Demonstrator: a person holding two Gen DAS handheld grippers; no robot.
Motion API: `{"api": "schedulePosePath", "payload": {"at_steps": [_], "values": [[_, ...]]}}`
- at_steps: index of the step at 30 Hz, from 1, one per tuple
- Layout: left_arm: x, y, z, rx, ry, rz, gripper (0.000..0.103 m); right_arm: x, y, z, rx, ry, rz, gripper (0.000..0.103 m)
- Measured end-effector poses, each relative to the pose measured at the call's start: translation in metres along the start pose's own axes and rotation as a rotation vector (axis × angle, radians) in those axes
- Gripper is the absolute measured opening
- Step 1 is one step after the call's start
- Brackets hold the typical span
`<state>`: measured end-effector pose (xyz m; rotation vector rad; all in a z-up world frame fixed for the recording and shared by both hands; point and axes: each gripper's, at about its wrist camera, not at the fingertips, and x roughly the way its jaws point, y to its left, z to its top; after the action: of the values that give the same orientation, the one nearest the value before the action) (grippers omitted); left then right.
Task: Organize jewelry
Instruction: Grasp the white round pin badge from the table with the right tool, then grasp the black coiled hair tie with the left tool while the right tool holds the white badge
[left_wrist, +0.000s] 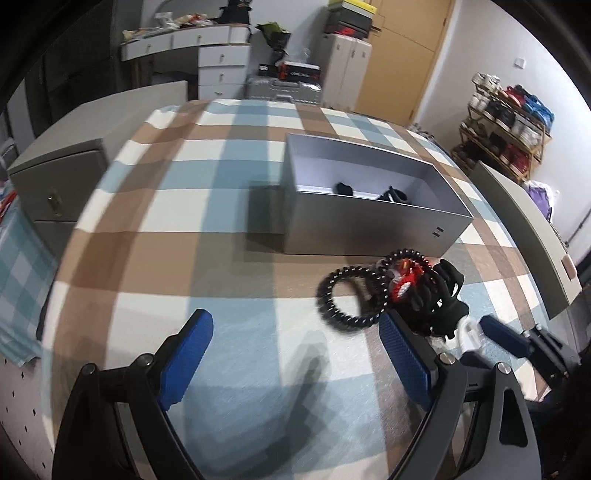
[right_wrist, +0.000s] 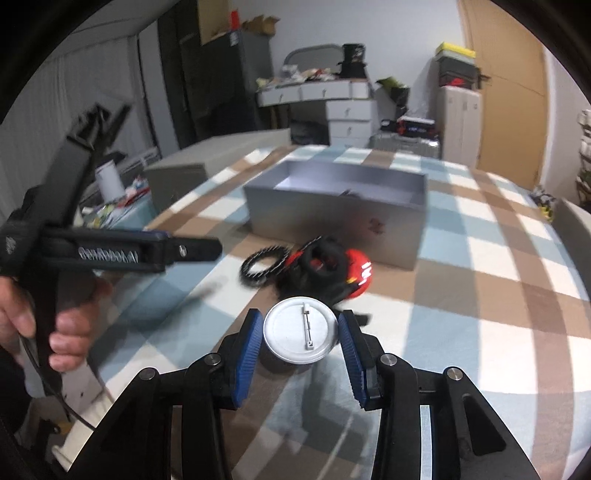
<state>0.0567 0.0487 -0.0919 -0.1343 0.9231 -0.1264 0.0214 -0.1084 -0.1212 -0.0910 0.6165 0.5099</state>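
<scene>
Right hand-held gripper (right_wrist: 301, 341) pinching round pin badge (right_wrist: 301, 330), pin bar pointing toward grey box (right_wrist: 332, 218) straight ahead. Hair ties and clips pile (right_wrist: 306, 264) between badge and box. Left hand-held gripper (left_wrist: 295, 354) spread, empty, left of pile.

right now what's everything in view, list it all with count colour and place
box: 1, grey, open top, on the checked cloth behind the pile
dark items in box: 2, black, on the box floor; too small to tell what they are
spiral hair tie: 1, black, left edge of the pile in front of the box
claw clip: 1, black, right side of the pile
red accessory: 1, red with white marks, in the pile
pin badge: 1, white back with pin facing up, between the right claw's fingers
tablecloth: 1, blue, brown and white check
left claw: open, holds nothing
right claw: around the badge; contact unclear
</scene>
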Motion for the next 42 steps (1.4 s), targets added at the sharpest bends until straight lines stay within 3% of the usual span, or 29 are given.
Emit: {"api": "schedulePosePath", "payload": {"at_steps": [7, 20, 25, 28, 32, 37, 42], "values": [[0.023, -0.006, 0.009, -0.005, 0.066, -0.068, 0.089, -0.014, -0.017, 0.008, 0.033, -0.060, -0.014, 0.041], [0.037, -0.016, 0.018, 0.070, 0.083, -0.117, 0.089, -0.020, -0.022, 0.023, 0.015, -0.107, -0.020, 0.041], [0.038, -0.031, 0.013, 0.191, 0.099, -0.042, 0.089, -0.017, -0.024, 0.025, 0.011, -0.104, -0.018, 0.041], [0.036, -0.030, 0.013, 0.212, 0.099, -0.035, 0.088, -0.016, -0.024, 0.025, 0.014, -0.103, -0.016, 0.041], [0.036, -0.024, 0.013, 0.192, 0.093, -0.096, 0.074, -0.016, -0.024, 0.025, 0.013, -0.104, -0.015, 0.041], [0.032, -0.025, 0.012, 0.221, 0.097, -0.163, 0.050, -0.014, -0.023, 0.025, 0.010, -0.097, -0.014, 0.041], [0.030, -0.028, 0.011, 0.233, 0.108, -0.186, 0.043, -0.014, -0.021, 0.026, 0.011, -0.099, -0.014, 0.041]]}}
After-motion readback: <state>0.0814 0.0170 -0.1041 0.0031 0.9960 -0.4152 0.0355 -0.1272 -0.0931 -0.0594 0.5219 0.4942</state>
